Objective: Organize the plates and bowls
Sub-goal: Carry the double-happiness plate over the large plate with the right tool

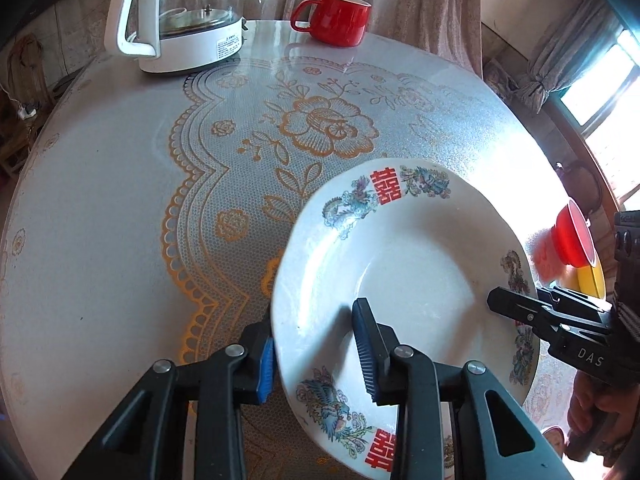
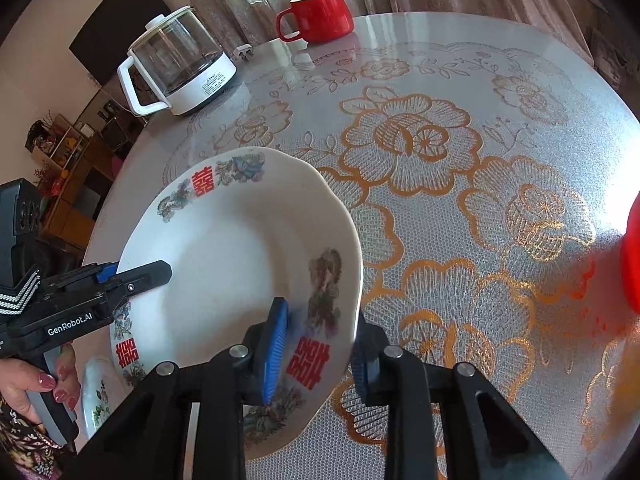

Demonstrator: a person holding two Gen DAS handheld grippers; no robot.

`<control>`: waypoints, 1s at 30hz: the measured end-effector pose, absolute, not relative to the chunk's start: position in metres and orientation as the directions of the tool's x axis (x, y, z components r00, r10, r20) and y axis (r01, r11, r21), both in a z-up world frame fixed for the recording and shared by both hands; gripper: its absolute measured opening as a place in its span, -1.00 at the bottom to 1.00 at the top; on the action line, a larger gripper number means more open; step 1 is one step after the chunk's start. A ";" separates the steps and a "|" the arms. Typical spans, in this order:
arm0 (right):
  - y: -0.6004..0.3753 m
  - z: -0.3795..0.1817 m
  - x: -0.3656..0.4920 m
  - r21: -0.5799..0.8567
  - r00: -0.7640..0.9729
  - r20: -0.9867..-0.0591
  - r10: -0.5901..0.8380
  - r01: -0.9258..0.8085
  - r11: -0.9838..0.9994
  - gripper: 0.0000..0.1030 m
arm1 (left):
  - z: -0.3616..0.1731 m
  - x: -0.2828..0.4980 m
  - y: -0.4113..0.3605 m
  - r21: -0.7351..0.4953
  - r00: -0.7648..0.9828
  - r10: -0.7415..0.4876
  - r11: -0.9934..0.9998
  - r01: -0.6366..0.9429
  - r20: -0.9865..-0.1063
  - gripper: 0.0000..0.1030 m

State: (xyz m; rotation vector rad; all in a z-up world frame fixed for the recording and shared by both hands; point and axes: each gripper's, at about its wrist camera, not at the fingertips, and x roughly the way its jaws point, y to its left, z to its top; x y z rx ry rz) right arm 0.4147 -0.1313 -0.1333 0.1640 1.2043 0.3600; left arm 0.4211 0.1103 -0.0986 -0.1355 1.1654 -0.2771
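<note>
A white plate (image 1: 400,264) with red characters and bird patterns on its rim is held between both grippers, tilted above the table. My left gripper (image 1: 316,362) is shut on its near left rim, one blue pad under the edge and one on the inner face. From the right side, my right gripper (image 1: 505,307) clamps the opposite rim. In the right wrist view the same plate (image 2: 240,248) has its near rim pinched by my right gripper (image 2: 319,358), and the left gripper (image 2: 158,273) bites the far left rim, a hand (image 2: 36,388) on its handle.
A round table (image 1: 100,200) under a floral cloth carries a glass kettle (image 1: 180,20) and a red mug (image 1: 336,20) at the back. A red bowl (image 1: 572,240) rests on something yellow at the right. A second patterned plate (image 2: 94,394) lies below the held one.
</note>
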 end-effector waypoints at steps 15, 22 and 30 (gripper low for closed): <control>-0.153 -0.128 0.398 0.376 0.302 -0.855 0.422 -0.200 0.905 -0.56 | -0.095 0.407 0.105 -0.197 0.412 -0.255 0.964 0.179 -0.874 -0.32; -0.154 -0.119 0.384 0.344 0.319 -0.860 0.399 -0.215 0.914 -0.56 | -0.092 0.391 0.103 -0.219 0.423 -0.276 0.959 0.178 -0.863 -0.32; -0.162 -0.102 0.365 0.314 0.344 -0.858 0.382 -0.236 0.919 -0.57 | -0.083 0.367 0.092 -0.235 0.441 -0.299 0.952 0.195 -0.846 -0.32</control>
